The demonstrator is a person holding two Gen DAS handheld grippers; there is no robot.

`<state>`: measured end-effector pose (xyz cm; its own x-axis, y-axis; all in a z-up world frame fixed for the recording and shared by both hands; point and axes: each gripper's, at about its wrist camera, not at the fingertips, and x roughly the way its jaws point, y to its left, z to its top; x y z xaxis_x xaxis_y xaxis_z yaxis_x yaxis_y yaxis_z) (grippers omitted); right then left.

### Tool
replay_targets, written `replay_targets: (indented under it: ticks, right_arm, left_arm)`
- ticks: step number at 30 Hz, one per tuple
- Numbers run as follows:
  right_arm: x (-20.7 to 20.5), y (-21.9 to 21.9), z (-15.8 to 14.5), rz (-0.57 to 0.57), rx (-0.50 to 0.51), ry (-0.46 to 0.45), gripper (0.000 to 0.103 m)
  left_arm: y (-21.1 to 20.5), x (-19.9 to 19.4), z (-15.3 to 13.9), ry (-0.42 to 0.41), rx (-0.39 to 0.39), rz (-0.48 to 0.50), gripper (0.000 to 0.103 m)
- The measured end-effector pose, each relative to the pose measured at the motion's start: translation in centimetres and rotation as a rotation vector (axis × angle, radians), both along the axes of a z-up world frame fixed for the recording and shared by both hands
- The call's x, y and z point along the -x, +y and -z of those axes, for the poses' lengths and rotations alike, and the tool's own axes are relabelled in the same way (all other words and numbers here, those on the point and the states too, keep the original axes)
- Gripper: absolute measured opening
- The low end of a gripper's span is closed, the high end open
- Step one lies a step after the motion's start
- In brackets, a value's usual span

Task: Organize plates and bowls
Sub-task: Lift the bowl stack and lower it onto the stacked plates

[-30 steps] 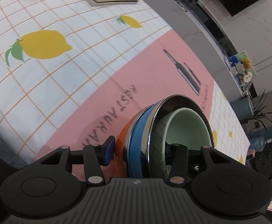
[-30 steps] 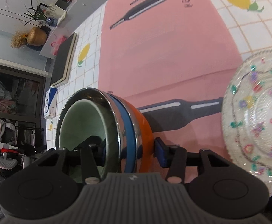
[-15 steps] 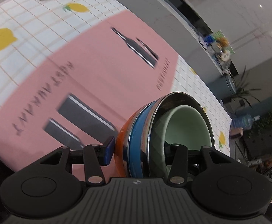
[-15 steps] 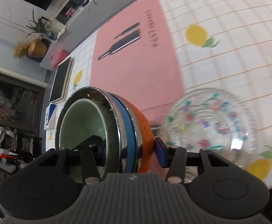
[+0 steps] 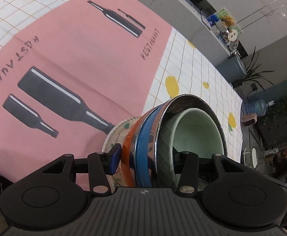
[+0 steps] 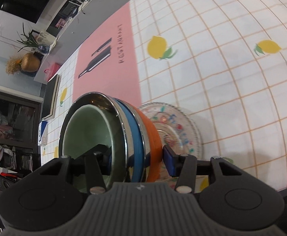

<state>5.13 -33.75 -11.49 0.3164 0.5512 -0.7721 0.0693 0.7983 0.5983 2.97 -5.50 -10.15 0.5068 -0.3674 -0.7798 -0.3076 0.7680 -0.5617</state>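
Left gripper (image 5: 145,155) and right gripper (image 6: 136,158) both clench the tilted nested stack of orange, blue, steel and pale-green bowls (image 6: 112,135) at lower centre, above the flowered glass plate (image 6: 180,131) on the tabletop (image 6: 232,78).

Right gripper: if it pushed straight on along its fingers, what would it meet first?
Probably the glass plate on the tablecloth, just beyond the bowl stack the right gripper clamps; depth is unclear.

Pink placemat (image 5: 80,45): "RESTAURANT" printed in dark letters 2 times, beside each pair of bottle silhouettes. Near print cut off at frame edge. No other text legible.
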Motion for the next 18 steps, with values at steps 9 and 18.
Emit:
replay_targets:
  ticks: [9, 18]
  right_arm:
    - [0.1, -1.0, 0.9, 0.019, -0.012, 0.005, 0.048]
    - [0.1, -1.0, 1.5, 0.019, -0.010, 0.002, 0.048]
  left_arm:
    - [-1.1, -0.2, 0.6, 0.010, -0.014, 0.008, 0.054]
    - [-1.2, 0.0, 1.1, 0.008, -0.029, 0.009, 0.054]
